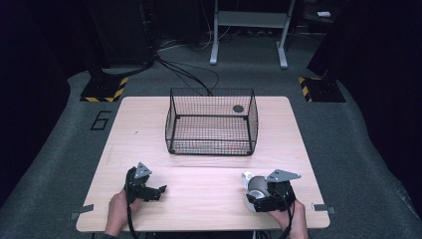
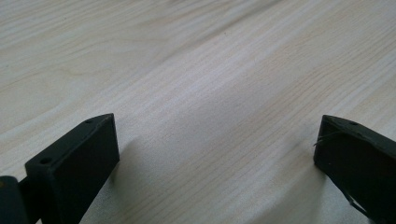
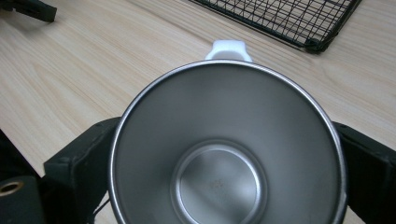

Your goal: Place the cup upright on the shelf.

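A metal mug [image 1: 256, 186] with a white outside and a white handle [image 3: 228, 49] rests near the table's front right. Its steel inside [image 3: 219, 182] faces the camera in the right gripper view. My right gripper [image 1: 259, 200] is shut on the mug, one black jaw pressed against each side of it. At the front left, my left gripper [image 1: 158, 190] stands open just above the wooden table [image 1: 209, 184]. In the left gripper view its jaws are wide apart with bare wood between them [image 2: 217, 135].
A black wire basket [image 1: 209, 147] stands at the middle of the table's far half, and its corner [image 3: 289, 18] lies just beyond the mug. A small dark round spot [image 1: 238, 108] shows through its back right. The left gripper's tip [image 3: 28, 10] shows in the right gripper view.
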